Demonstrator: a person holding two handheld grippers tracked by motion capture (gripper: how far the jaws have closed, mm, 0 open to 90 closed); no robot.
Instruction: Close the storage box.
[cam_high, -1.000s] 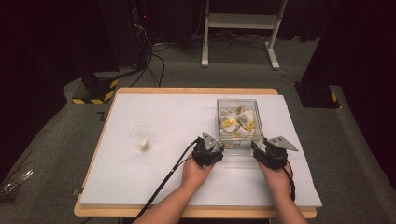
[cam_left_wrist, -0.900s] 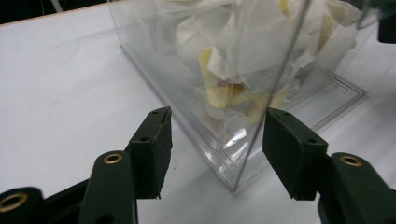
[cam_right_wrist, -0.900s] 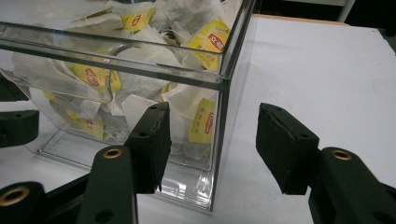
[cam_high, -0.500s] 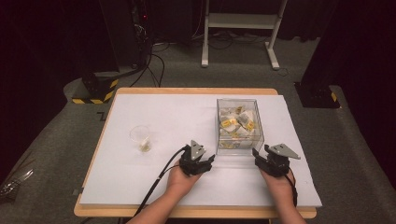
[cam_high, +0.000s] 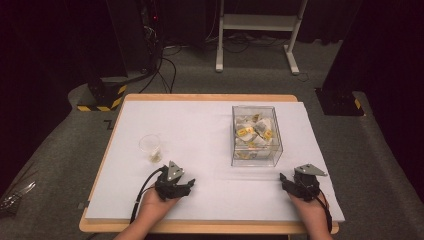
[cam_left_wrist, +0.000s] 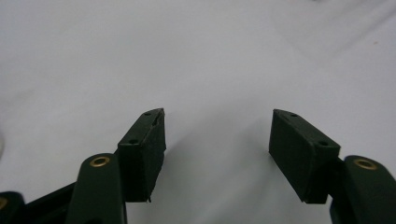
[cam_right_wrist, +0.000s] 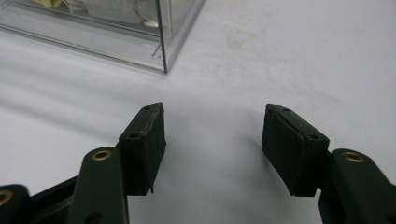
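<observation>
Both grippers are held low over the white table (cam_high: 210, 125), near its front edge. The left gripper (cam_high: 188, 183) is seen at the left of the high view, gripped in the left hand (cam_high: 159, 200); the right gripper (cam_high: 283, 178) is seen at the right, gripped in the right hand (cam_high: 311, 207). The two are well apart.

In the left gripper view the jaws are spread wide, with nothing between them and bare table surface under them. In the right gripper view the jaws are likewise spread, and nothing is pinched.

A clear box (cam_high: 256, 135) is set on the right half of the table, beyond the right gripper and a little toward the table's middle from it. It holds small white packets (cam_high: 260, 127) with yellow marks. In the right gripper view a corner of the box (cam_right_wrist: 159, 32) is seen ahead of the jaws and to their left, near but not touching.

A small clear cup (cam_high: 150, 147) stands on the left half of the table, beyond the left gripper and slightly to its left, near but apart from it. Something pale lies in the cup's bottom; what it is cannot be told.
</observation>
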